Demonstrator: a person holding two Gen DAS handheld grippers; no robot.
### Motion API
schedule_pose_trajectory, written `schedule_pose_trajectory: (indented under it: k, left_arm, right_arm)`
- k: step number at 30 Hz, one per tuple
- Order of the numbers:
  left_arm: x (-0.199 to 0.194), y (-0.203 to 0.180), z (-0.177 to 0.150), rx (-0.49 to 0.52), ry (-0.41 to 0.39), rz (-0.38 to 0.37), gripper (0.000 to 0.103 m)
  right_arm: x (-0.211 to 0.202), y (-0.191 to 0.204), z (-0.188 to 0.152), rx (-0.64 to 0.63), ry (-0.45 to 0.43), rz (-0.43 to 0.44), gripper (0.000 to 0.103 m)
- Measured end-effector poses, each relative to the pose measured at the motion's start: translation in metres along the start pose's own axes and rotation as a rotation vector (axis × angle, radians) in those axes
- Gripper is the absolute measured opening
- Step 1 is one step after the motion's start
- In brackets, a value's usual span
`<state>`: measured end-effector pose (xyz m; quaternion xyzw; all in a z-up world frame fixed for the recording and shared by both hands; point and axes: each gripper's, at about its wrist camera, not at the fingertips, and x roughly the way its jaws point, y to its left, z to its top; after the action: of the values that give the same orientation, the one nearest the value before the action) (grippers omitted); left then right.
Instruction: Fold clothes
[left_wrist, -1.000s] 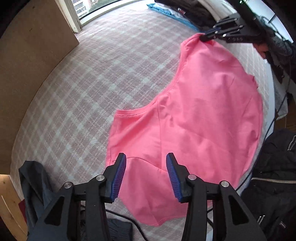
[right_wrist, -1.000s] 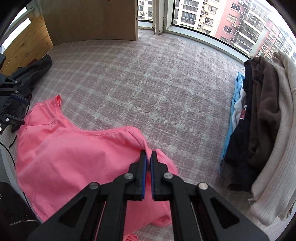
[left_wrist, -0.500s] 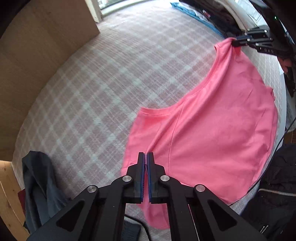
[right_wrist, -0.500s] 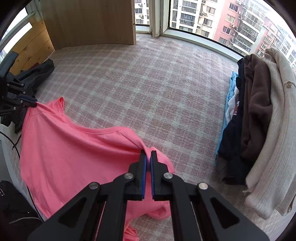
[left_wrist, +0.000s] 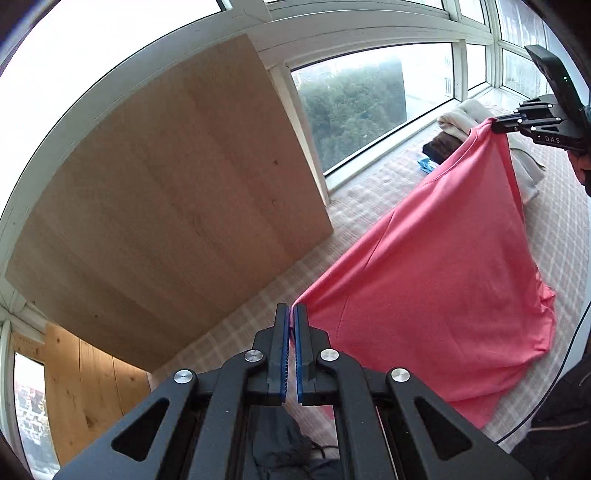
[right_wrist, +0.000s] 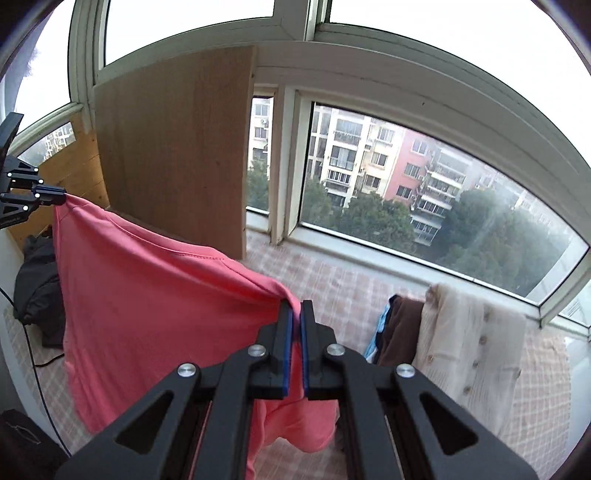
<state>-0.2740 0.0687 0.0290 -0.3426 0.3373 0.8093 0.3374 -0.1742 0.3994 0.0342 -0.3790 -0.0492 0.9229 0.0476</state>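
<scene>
Above the checked bed cover (left_wrist: 373, 192), the left gripper (left_wrist: 292, 314) pinches 1 shoulder of the pink shirt (left_wrist: 436, 280) — the right gripper (right_wrist: 296, 314) pinches the other. Both clamp tight so it hangs spread between them — likely ready for laying flat.

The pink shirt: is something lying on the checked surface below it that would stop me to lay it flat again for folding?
Nothing visible does. The pink shirt hangs between the left tool and right tool. The checked surface beneath looks bare; the pile of clothes lies to its right, the dark garment to its left.
</scene>
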Motion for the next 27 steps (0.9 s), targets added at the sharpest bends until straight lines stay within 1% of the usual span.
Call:
schedule_pose_trajectory:
  k: [2,5,7,8,10,12,13,15,17,19,20,21,22,23,24,27]
  left_arm:
    - [0.026,0.008,0.015,0.006,0.001,0.038,0.002]
    - [0.077,0.016,0.028,-0.033,0.033,0.04,0.002]
    - [0.108,0.015,0.031,-0.036,0.05,0.042,0.003]
    - [0.12,0.014,0.033,-0.042,0.058,0.054,0.003]
    - [0.144,0.012,0.035,-0.055,0.073,0.08,0.006]
    - [0.165,0.01,0.037,-0.067,0.086,0.1,0.006]
    - [0.163,0.008,0.035,-0.066,0.08,0.091,0.006]
    - [0.152,0.006,0.027,-0.034,0.075,0.094,0.009]
    - [0.135,0.008,0.015,-0.019,0.084,0.092,0.01]
    - [0.111,0.008,-0.007,-0.025,0.091,0.036,0.012]
    - [0.098,0.003,-0.024,-0.033,0.102,0.0,0.015]
    - [0.085,-0.002,-0.041,-0.041,0.114,-0.036,0.024]
    - [0.072,-0.008,-0.058,-0.049,0.126,-0.073,0.031]
    - [0.059,-0.013,-0.075,-0.057,0.138,-0.109,0.031]
    - [0.046,-0.02,-0.092,-0.063,0.151,-0.144,0.03]
    - [0.022,-0.062,-0.138,-0.066,0.202,-0.245,0.03]
  right_arm:
    - [0.03,-0.007,0.016,-0.011,0.007,-0.032,0.004]
    - [0.081,-0.019,0.027,0.001,0.043,-0.072,0.004]
    - [0.117,-0.025,0.028,0.004,0.071,-0.09,0.004]
    - [0.137,-0.027,0.027,-0.003,0.087,-0.111,0.004]
    - [0.176,-0.029,0.024,-0.031,0.16,-0.137,0.004]
    - [0.199,-0.031,0.018,-0.022,0.224,-0.143,0.007]
    - [0.2,-0.032,0.014,-0.003,0.225,-0.12,0.007]
    - [0.192,-0.035,0.01,0.026,0.218,-0.071,0.008]
    - [0.168,-0.038,0.006,0.044,0.198,-0.049,0.008]
    - [0.137,-0.04,-0.001,0.06,0.176,-0.02,0.009]
    - [0.118,-0.04,-0.009,0.067,0.166,0.013,0.017]
    - [0.098,-0.038,-0.022,0.072,0.159,0.048,0.029]
    - [0.079,-0.035,-0.039,0.075,0.157,0.086,0.035]
    - [0.06,-0.032,-0.059,0.08,0.161,0.12,0.04]
    - [0.045,-0.029,-0.082,0.09,0.174,0.146,0.04]
    - [0.008,-0.015,-0.157,0.129,0.24,0.199,0.04]
